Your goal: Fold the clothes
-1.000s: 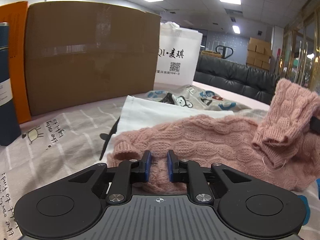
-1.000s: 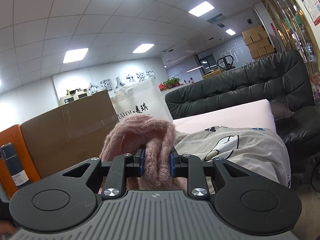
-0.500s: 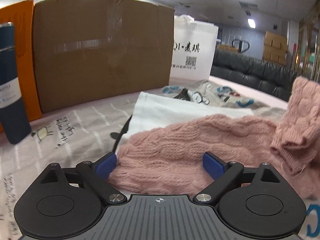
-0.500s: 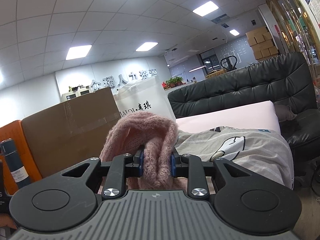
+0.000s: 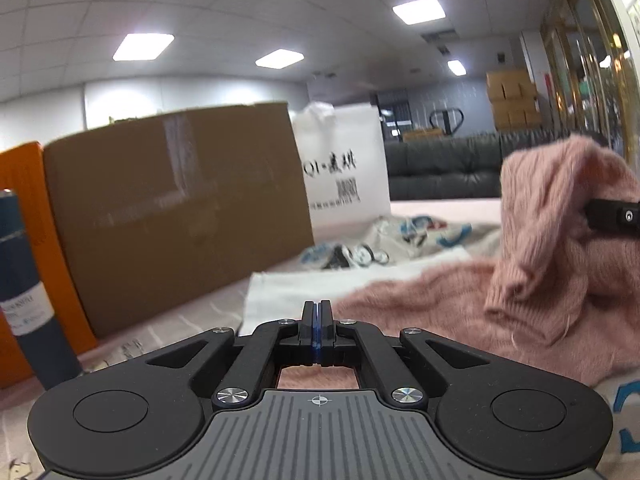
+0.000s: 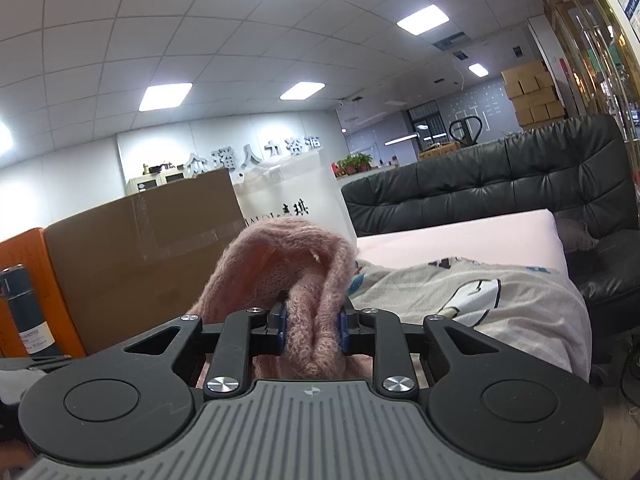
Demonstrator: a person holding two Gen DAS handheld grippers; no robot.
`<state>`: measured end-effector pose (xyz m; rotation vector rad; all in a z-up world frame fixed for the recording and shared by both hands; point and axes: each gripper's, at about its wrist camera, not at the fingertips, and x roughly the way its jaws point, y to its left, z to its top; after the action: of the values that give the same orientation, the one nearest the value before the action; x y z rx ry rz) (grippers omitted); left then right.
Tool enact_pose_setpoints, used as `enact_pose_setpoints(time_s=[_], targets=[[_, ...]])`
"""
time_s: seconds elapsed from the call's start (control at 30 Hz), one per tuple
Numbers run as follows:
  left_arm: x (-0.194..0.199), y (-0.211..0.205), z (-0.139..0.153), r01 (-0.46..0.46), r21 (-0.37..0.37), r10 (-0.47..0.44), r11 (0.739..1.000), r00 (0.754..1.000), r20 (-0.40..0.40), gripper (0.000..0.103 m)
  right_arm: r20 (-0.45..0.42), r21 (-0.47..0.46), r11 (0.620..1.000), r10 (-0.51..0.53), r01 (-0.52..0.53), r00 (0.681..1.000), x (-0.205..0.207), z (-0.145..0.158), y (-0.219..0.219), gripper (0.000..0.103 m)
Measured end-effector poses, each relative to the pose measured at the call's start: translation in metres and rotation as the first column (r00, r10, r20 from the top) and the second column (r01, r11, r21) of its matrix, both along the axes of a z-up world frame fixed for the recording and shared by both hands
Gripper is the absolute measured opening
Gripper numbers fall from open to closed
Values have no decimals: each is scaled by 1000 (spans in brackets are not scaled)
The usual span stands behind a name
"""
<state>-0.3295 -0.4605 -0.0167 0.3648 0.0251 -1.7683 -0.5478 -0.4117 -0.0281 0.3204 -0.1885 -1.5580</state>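
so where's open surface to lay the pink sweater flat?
Bare sheet between the cardboard box and the white cloth; bare pink surface before the sofa. Crowded mid-bed: pink sweater over the white cloth, printed fabric behind. The right gripper holds a sweater fold up.

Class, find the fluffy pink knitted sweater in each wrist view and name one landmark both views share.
Left wrist view: the pink knitted sweater fills the right side, one part lifted by the right gripper.
Right wrist view: it bunches at centre, clamped in the right gripper.
Shared landmark: the big brown cardboard box, left of the sweater.
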Motion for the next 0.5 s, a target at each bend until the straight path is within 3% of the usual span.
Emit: enact_pose_setpoints(time_s=[0.17, 0.3, 0.37, 0.5], targets=[[19, 14, 17, 3, -24, -5, 1000, 998, -68, 0, 4, -81, 996, 35, -35, 999, 6, 22, 18, 15], [39, 20, 18, 45, 34, -40, 998, 989, -146, 0, -34, -135, 990, 35, -40, 999, 17, 38, 33, 15], [48, 21, 14, 58, 72, -46, 996, 986, -158, 8, -38, -137, 990, 28, -33, 999, 18, 39, 37, 15], [64, 19, 7, 45, 116, -22, 992, 981, -193, 10, -12, -123, 992, -3, 2, 1000, 13, 36, 43, 15]])
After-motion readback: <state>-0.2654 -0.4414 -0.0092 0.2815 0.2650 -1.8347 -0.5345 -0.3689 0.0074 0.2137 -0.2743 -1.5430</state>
